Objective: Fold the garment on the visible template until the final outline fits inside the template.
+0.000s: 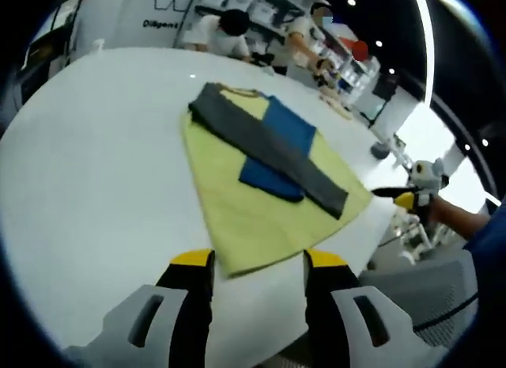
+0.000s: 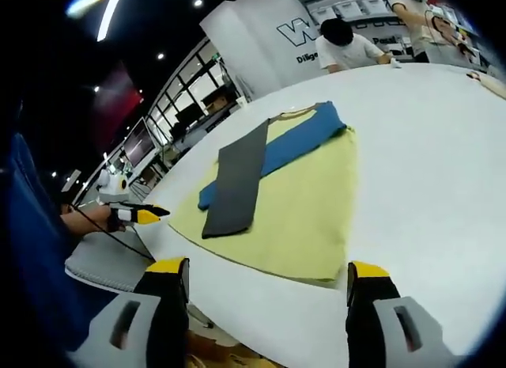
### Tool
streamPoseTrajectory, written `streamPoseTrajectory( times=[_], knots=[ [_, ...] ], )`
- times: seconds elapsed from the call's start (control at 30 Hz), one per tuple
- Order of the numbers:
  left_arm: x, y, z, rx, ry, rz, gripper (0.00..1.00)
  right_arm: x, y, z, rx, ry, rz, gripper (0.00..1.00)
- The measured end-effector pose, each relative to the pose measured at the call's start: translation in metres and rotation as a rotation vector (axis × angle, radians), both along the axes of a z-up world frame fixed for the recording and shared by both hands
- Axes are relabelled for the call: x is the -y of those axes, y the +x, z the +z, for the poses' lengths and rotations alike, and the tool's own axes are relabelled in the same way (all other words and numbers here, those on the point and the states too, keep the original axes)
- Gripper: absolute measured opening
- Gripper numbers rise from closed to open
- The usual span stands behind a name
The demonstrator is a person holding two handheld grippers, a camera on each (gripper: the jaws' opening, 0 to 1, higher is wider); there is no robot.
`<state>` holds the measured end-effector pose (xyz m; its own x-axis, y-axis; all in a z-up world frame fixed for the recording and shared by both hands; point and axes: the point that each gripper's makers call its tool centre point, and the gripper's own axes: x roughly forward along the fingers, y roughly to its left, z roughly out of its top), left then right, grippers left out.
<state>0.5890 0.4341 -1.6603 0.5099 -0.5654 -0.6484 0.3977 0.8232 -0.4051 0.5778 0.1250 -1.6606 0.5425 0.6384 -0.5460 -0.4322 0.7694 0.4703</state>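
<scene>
This looks like a large indoor work hall or lab. A broad white table (image 1: pixel 87 186) fills the foreground, a white banner (image 2: pixel 269 36) with printed lettering stands behind it, and people (image 1: pixel 217 32) in white shirts lean over their work at its far edge. Spot lights dot a dark ceiling, and glazed partitions (image 2: pixel 170 107) line one side.

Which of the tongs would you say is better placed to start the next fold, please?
Probably the left tongs: open, their tips sit right at the yellow garment's near corner. The right tongs are open too, but hang off the white table's edge.
</scene>
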Motion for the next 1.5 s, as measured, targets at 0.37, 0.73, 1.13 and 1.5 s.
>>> streamPoseTrajectory(
  times=[0.37, 0.73, 1.13, 1.5],
  knots=[
    [0.003, -0.005, -0.008, -0.03, -0.013, 0.005, 0.37, -0.004, 0.001, 0.006, -0.002, 0.042, -0.023, 0.73],
    [0.002, 0.014, -0.01, -0.052, -0.101, 0.143, 0.29, 0.007, 0.017, 0.007, -0.035, 0.117, -0.176, 0.48],
    [-0.011, 0.014, -0.017, -0.078, -0.091, 0.178, 0.06, 0.014, 0.019, -0.004, -0.066, 0.089, -0.237, 0.14],
    [-0.013, 0.013, -0.02, -0.086, -0.079, 0.174, 0.02, 0.019, 0.026, -0.004, -0.065, 0.099, -0.314, 0.0]
  ],
)
